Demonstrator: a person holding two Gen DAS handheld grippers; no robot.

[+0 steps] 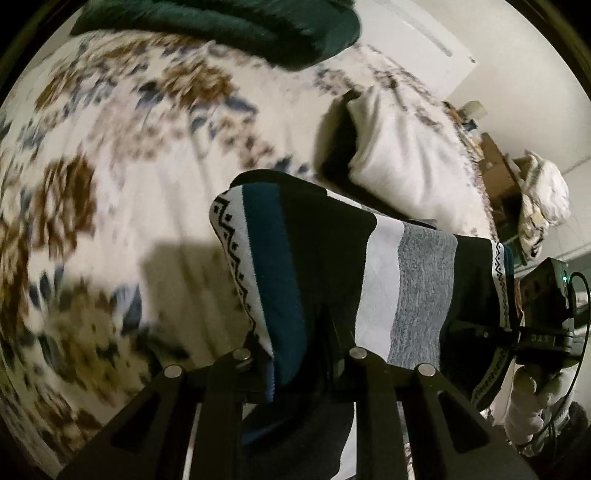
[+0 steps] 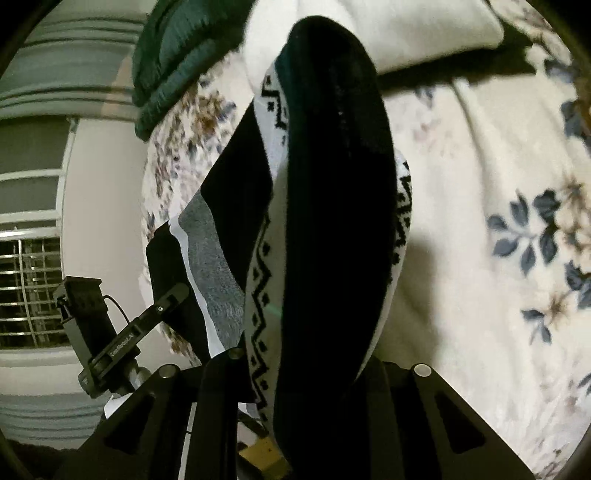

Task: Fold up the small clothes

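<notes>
We have the striped garment (image 1: 332, 258) up off the bed, a small knit piece banded in black, teal, white and grey with a zigzag trim along its edge. It hangs stretched between our two tools. Our left tongs (image 1: 299, 354) are pressed nearly together on one end of it, the cloth draping over and in front of the fingers. Our right tongs (image 2: 306, 362) pinch the other end the same way, with the black band and the patterned edge bunched up before the lens. In the right wrist view the left tool shows low at the left, gripping its corner of the grey and black panel.

Below lies the flowered bedspread (image 1: 110, 184), cream with brown and blue sprigs, and the garment's shadow falls on it. A white folded cloth (image 1: 399, 158) rests farther back on the bed, and a dark green knit (image 1: 229, 26) sits beyond that, both well apart from what we hold.

We judge this to be the lifting step: the piece is gripped at two ends and raised, but not yet folded. Next we would need to lay it flat on a bare stretch of the bedspread, keep both grips until the cloth is spread smooth, then bring one end over the other. The bunched right end may need a shake first.
</notes>
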